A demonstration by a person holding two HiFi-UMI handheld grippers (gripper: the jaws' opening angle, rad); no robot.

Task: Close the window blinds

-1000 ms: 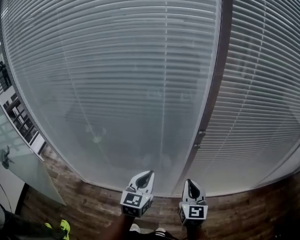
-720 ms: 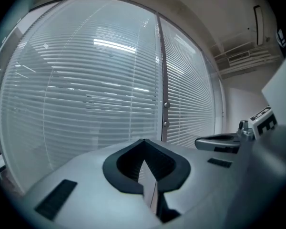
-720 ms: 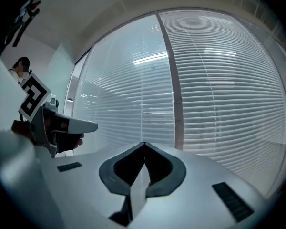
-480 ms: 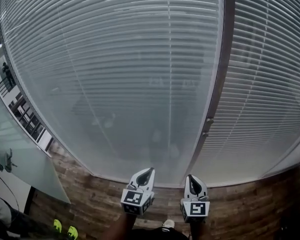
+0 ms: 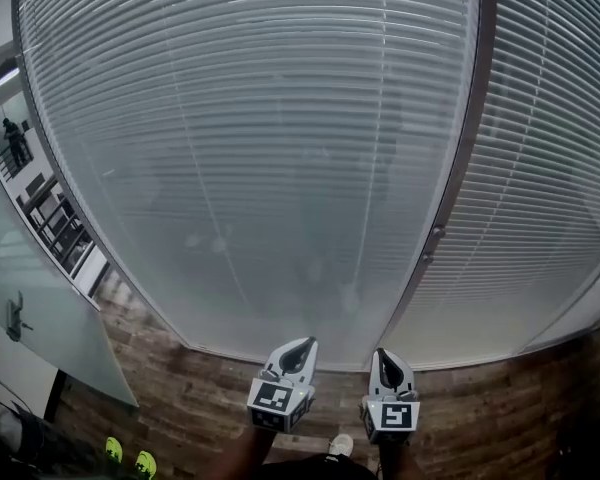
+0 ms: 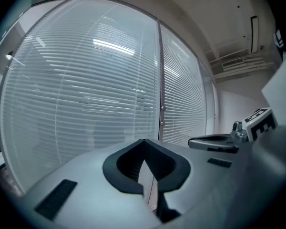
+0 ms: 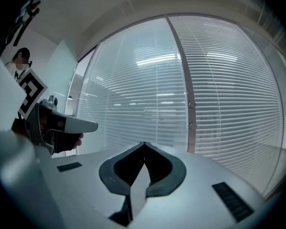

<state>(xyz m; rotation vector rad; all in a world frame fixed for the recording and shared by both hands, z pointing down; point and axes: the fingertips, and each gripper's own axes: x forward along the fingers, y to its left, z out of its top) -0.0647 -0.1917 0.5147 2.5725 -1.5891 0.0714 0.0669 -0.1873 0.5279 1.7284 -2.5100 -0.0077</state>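
Note:
White slatted blinds [image 5: 270, 138] hang lowered over the wide left pane, and a second set [image 5: 555, 188] covers the pane to the right. A dark mullion [image 5: 452, 193] with two small knobs stands between them. Thin cords [image 5: 380, 168] run down the left blinds. My left gripper [image 5: 302, 344] and right gripper [image 5: 383, 354] are side by side low in the head view, short of the blinds and touching nothing. The left gripper [image 6: 143, 140] and the right gripper [image 7: 144, 142] both have their tips together, with nothing between them.
Wood-look floor [image 5: 180, 398] runs along the foot of the window. A frosted glass partition [image 5: 40, 333] stands at the left. Yellow shoes [image 5: 128, 456] show at the bottom left and a white shoe [image 5: 341, 446] between my grippers. A distant person [image 5: 15, 140] stands far left.
The view has swung left, so the mullion and blinds now sit further right in the picture. Both grippers stay shut and have hardly moved.

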